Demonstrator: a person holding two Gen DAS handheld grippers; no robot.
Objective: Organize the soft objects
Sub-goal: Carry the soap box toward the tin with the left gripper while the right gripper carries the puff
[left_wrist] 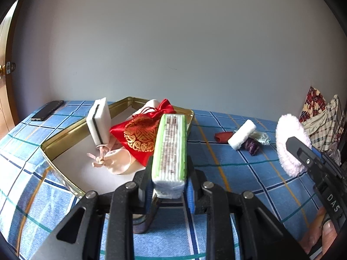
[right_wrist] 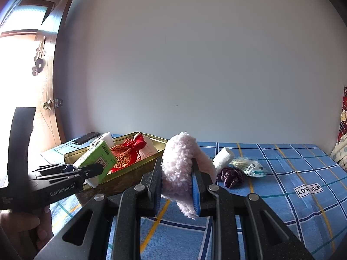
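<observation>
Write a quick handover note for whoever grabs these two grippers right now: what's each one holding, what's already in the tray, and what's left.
Left gripper: shut on the green tissue pack, at the gold tray.
Right gripper: shut on the pink fluffy pad, above the blue checked sheet.
Done, in tray: red pouch, white sponge, beige pouch.
Left on the sheet: white roll, purple scrunchie, cotton swab packet, small red item.
</observation>
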